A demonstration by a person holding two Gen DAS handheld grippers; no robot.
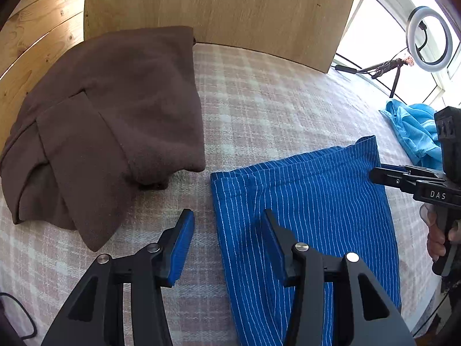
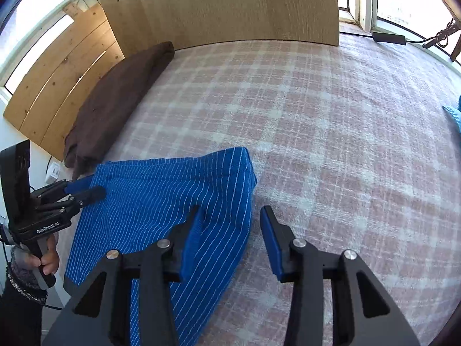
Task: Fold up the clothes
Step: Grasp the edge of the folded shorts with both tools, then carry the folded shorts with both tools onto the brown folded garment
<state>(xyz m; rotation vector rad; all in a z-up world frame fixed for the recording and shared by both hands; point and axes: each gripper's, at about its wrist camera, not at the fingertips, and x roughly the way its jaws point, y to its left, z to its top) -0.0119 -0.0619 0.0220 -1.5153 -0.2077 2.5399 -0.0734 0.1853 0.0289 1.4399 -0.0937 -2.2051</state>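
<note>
The blue striped garment [image 1: 302,201] lies lengthwise at lower right of the left-wrist frame, its left edge between the released left gripper [image 1: 227,225], the released right gripper [image 2: 230,216] straddling the opposite edge.

1. Your blue striped cloth [image 1: 302,201] lies flat on the plaid blanket [image 1: 259,101], folded into a long band with thin white stripes running along it; its far end is a neat folded edge.
2. Your brown garment [image 1: 115,121] sits folded in a thick bundle at the far left, against the wooden boards, just beside the blue one but apart from it.
3. A light blue garment [image 1: 412,132] lies crumpled at the far right.
</note>
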